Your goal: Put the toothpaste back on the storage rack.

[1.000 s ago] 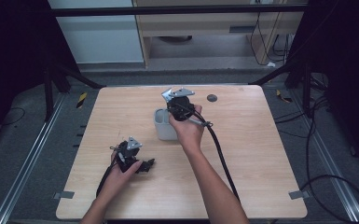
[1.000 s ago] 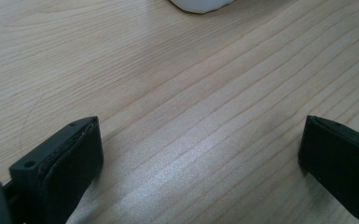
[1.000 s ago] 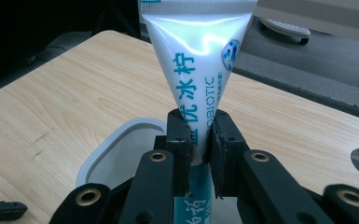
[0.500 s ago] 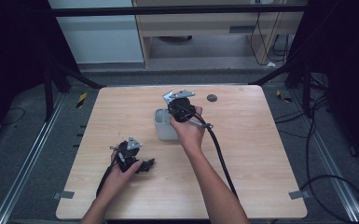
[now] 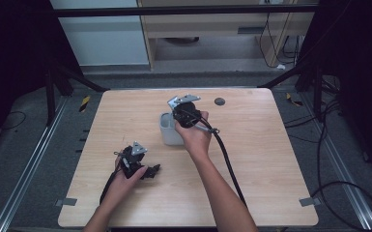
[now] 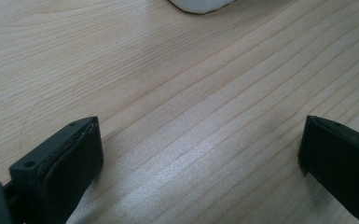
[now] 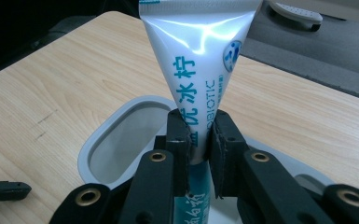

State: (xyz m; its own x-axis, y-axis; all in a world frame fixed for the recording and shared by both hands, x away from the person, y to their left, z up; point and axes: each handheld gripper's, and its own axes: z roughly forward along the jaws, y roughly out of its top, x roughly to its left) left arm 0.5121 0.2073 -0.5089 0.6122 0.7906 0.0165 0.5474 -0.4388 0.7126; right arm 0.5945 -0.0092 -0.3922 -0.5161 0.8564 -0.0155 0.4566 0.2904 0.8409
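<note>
Right gripper view has the right gripper clamped on a toothpaste tube, its two black pads pinching the tube's narrower lower part while the flat crimped end fans out above them. Just beyond and below the fingertips sits a grey container on the wooden table. Left gripper jaws stand wide apart with bare wood between them; a white object's edge lies well beyond.
</note>
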